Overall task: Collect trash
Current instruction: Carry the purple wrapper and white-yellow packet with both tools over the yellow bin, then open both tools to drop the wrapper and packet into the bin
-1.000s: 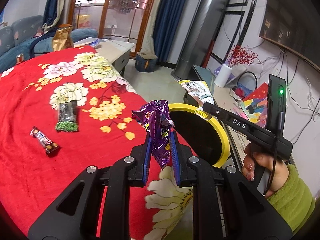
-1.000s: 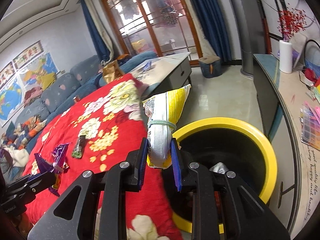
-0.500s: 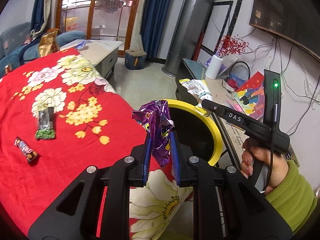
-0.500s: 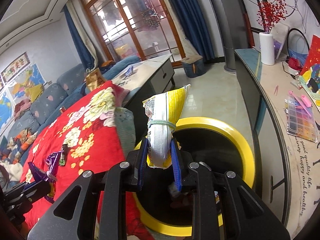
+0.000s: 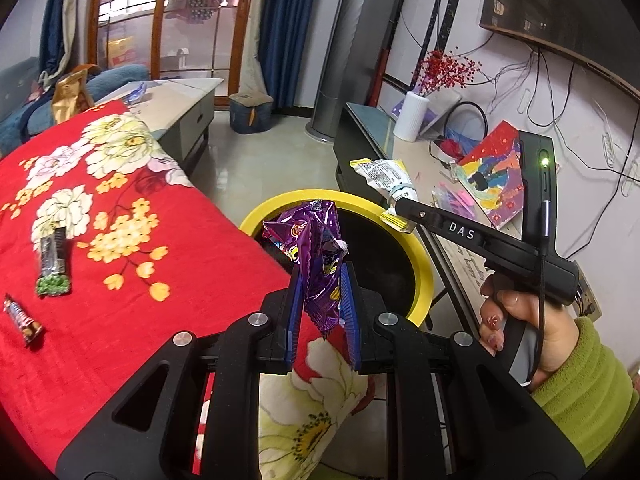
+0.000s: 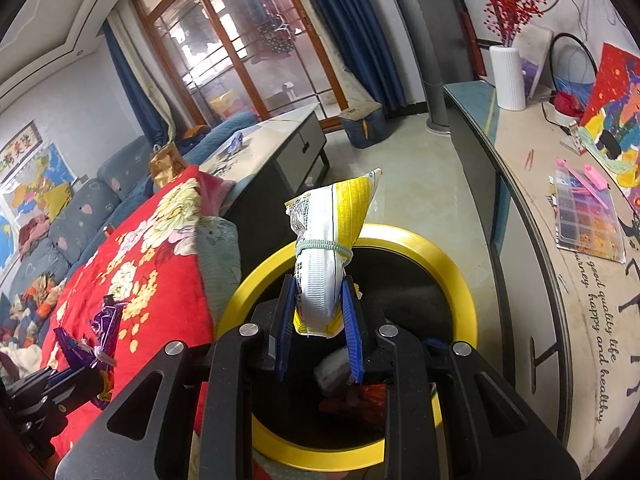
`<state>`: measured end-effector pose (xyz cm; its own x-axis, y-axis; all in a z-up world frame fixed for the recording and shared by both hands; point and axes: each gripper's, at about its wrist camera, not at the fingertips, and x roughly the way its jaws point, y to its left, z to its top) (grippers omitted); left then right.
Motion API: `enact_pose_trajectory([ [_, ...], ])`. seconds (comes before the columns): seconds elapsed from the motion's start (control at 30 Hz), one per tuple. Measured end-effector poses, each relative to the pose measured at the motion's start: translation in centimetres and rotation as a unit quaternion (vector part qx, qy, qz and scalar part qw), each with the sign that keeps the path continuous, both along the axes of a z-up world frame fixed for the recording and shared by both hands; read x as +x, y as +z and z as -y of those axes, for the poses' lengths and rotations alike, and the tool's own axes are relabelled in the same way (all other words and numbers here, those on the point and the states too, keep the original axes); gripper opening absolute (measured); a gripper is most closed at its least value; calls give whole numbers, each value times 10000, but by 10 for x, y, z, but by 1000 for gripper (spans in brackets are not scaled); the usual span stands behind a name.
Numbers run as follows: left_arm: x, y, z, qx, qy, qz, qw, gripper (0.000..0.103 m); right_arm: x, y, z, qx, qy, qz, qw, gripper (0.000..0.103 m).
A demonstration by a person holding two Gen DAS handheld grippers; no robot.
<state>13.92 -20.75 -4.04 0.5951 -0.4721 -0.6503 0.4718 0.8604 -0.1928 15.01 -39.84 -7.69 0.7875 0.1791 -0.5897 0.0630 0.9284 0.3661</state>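
My left gripper [image 5: 320, 312] is shut on a crumpled purple wrapper [image 5: 316, 256], held at the near rim of the yellow-rimmed black bin [image 5: 420, 256]. My right gripper [image 6: 320, 316] is shut on a rolled yellow and white snack bag [image 6: 324, 256], held over the bin's opening [image 6: 460, 280]. The right gripper and its bag also show in the left wrist view [image 5: 390, 178]. The purple wrapper shows at lower left in the right wrist view [image 6: 100, 332]. Some trash lies in the bin [image 6: 344, 376].
A red floral cloth [image 5: 100, 280] covers the surface left of the bin, with a green-pea packet [image 5: 54, 260] and a small candy bar [image 5: 22, 320] on it. A long desk [image 6: 560, 240] with a bead box and white vase stands right of the bin.
Both grippers have moved toward the bin with their loads. The right one now hangs over the opening; the left one has come up to the rim.
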Motion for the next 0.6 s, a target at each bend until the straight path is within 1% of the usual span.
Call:
enact_pose_trajectory([
  [0.27, 15, -11, 16, 52, -113, -103, 9999, 14, 0, -13, 16, 128, -122, -170, 9997, 22],
  [0.6, 33, -32, 26, 112, -180, -344, 9992, 14, 3, -25, 20, 227, -85, -357, 9991, 22],
])
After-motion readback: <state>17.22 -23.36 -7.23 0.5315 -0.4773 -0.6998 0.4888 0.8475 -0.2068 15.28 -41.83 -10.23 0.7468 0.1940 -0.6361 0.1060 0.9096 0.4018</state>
